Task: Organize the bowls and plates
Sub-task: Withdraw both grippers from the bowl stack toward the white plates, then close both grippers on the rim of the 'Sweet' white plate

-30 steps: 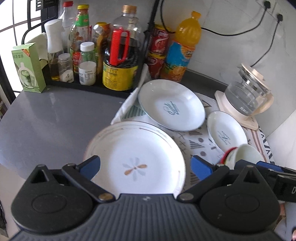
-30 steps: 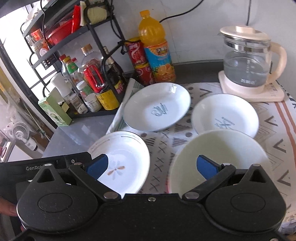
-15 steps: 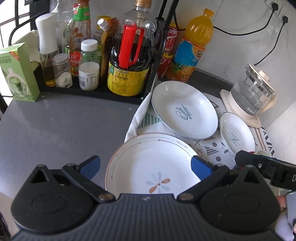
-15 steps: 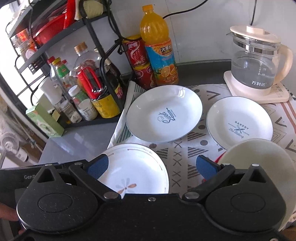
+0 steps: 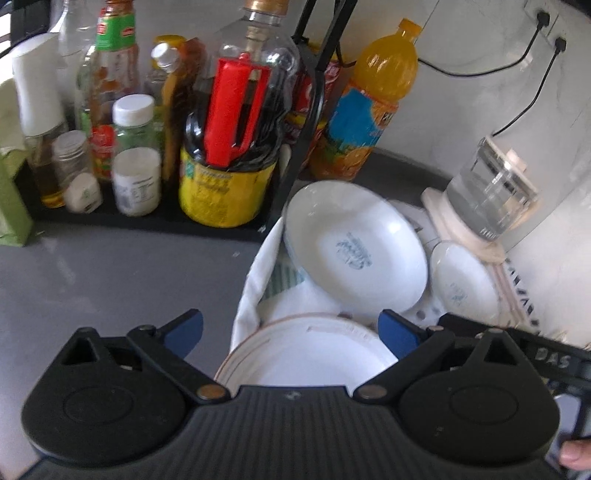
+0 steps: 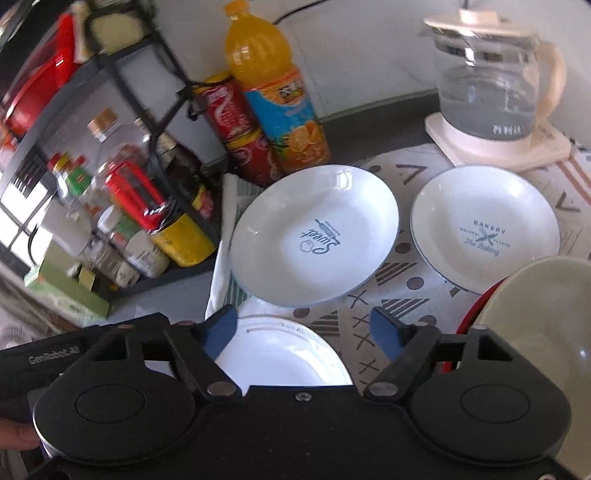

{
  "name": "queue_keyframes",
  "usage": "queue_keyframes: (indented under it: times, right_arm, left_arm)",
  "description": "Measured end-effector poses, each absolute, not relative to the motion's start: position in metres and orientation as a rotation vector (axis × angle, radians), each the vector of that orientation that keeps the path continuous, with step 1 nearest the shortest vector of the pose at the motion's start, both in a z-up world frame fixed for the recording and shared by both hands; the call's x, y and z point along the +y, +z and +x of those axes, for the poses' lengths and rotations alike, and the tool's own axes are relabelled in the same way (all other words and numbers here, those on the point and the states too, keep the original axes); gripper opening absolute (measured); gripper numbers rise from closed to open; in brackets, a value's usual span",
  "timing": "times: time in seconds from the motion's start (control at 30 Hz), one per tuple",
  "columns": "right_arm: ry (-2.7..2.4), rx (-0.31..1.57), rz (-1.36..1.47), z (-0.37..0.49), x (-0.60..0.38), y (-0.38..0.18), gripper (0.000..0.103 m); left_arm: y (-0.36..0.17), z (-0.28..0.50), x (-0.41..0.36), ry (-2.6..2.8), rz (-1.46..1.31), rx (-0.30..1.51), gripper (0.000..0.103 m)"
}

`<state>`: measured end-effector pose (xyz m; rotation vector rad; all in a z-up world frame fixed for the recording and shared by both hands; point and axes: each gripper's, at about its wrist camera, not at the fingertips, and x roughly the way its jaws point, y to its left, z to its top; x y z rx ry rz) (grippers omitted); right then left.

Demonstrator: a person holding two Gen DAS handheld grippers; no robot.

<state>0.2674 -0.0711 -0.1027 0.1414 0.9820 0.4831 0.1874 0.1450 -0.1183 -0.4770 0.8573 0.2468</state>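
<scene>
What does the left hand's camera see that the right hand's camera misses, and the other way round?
Only the left camera shows the wall sockets with two black plugs, and the left gripper, jaws open over the flower plate.

Only the right camera shows the cream bowl at its right edge, the rack's upper shelf, and the readable "Bakery" plate.

Both show the "Sweet" plate, orange drink bottle, glass kettle and patterned cloth.

Left gripper (image 5: 290,328) tilted down, jaws wide apart, nothing between the pads. Right gripper (image 6: 303,326) tilted down, jaws just been closing, gap empty.
</scene>
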Motion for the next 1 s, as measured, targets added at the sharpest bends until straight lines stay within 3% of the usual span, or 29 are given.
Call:
queue_keyframes:
  times: [0.17, 0.33, 0.53, 1.0]
  right_arm:
    - [0.445, 1.002, 0.203, 0.283, -0.074, -0.117, 0.053]
    - [0.399, 1.025, 0.249, 0.295, -0.075, -0.133, 0.046]
    - [0.35, 1.058, 0.276, 0.309, -0.07, -0.153, 0.035]
    - [0.271, 1.128, 0.249, 0.341, -0.052, -0.185, 0.023]
  left_arm:
    - [-0.126, 0.21, 0.153, 0.194, -0.508, 0.849, 0.09]
    - [-0.143, 0.231, 0.161, 0.147, -0.551, 0.874, 0.061]
    - [-0.166, 0.256, 0.164, 0.107, -0.582, 0.897, 0.042]
    - [-0.211, 0.292, 0.167, 0.131, -0.627, 0.972, 0.02]
